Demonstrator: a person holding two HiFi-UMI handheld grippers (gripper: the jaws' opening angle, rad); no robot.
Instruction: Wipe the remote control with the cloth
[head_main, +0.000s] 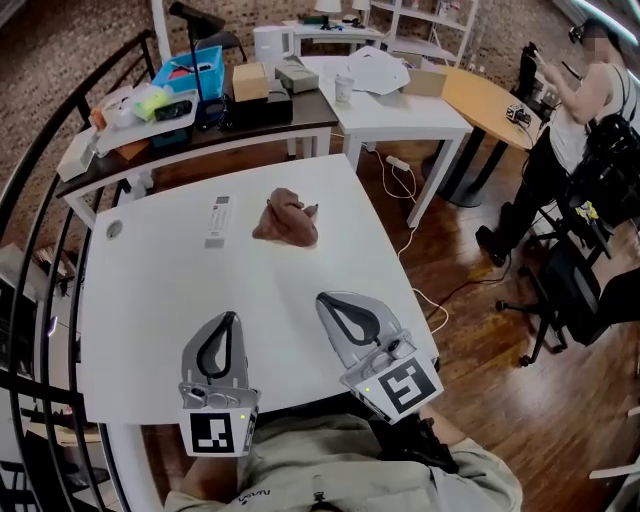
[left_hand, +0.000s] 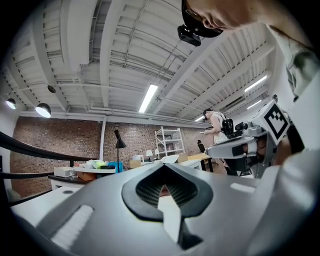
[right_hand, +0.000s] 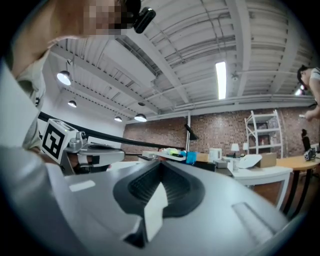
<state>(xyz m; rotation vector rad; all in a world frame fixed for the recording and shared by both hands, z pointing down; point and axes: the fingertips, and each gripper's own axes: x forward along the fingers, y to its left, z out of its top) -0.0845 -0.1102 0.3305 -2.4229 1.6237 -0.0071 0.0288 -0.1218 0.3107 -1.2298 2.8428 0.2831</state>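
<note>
Two closed, empty grippers sit over the near tabletop: left gripper, right gripper. The remote lies far beyond the left gripper, long axis near-to-far. The cloth is just to its right, nearer the right gripper.

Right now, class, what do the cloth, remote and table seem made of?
Cloth: soft brown fabric, matte; it lies in crumpled folds.
Remote: likely pale grey plastic; slim, rigid, rows of buttons.
Table: smooth white top, perhaps laminate; the look leaves it open.
</note>
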